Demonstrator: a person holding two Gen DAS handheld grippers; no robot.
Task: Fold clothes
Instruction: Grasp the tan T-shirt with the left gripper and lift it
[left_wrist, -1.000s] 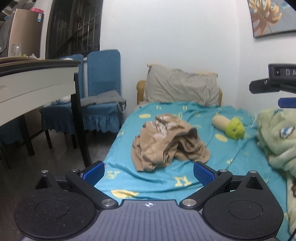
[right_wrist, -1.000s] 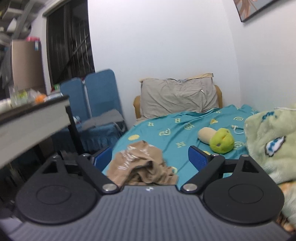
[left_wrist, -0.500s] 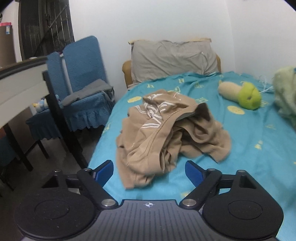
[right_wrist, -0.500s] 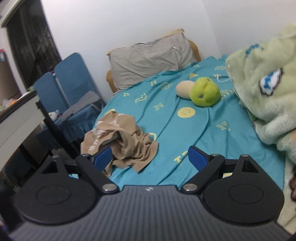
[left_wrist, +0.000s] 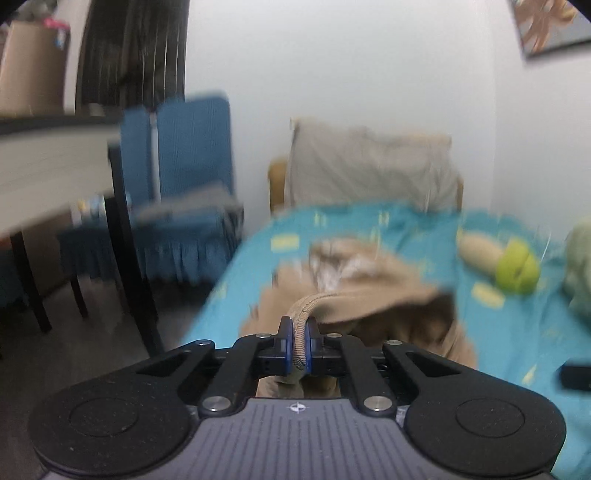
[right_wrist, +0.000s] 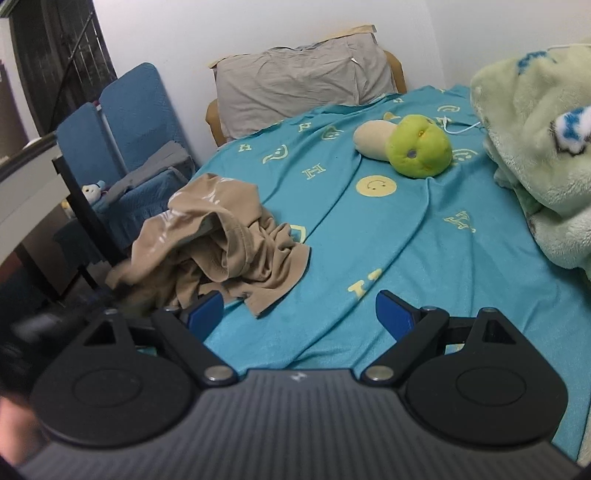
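We find the left gripper (left_wrist: 298, 345) jaws pinching a ribbed hem of the tan garment (right_wrist: 225, 236). The right gripper (right_wrist: 297, 314) jaws stand spread over the teal bedsheet (right_wrist: 424, 236), garment at ten o'clock. We read printed letters "H" and "Y" on the sheet.

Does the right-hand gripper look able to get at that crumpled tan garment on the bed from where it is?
Probably yes. The right gripper is open, and the crumpled tan garment lies just ahead to its left on the teal bedsheet, with nothing between. The left gripper already pinches its ribbed edge.
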